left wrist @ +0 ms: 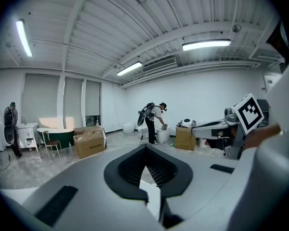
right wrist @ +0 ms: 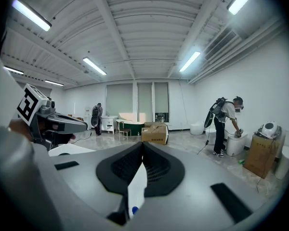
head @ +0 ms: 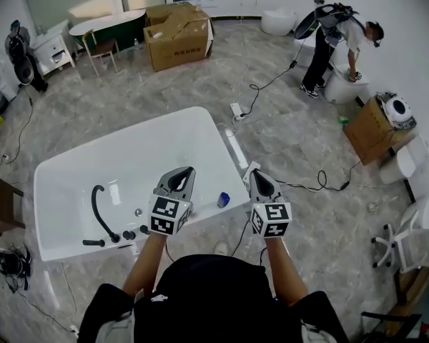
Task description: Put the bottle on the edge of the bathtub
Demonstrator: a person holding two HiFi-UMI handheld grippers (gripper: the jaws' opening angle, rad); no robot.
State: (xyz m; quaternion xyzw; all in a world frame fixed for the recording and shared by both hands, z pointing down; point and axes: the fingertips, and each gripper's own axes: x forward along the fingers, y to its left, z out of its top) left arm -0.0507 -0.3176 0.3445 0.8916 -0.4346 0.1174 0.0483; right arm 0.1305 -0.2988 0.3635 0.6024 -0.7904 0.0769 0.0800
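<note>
Small blue bottle (head: 223, 199) on white bathtub (head: 129, 170) right rim: looks light, slick plastic; grab mid-body. Jaws together, empty: left tool (head: 188, 171), right tool (head: 254, 174).

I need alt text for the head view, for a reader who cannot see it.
A small bottle stands on the edge of a white bathtub, between the left gripper and the right gripper, both empty with fingers together. Farther off are a cardboard box and another person bending over.
</note>
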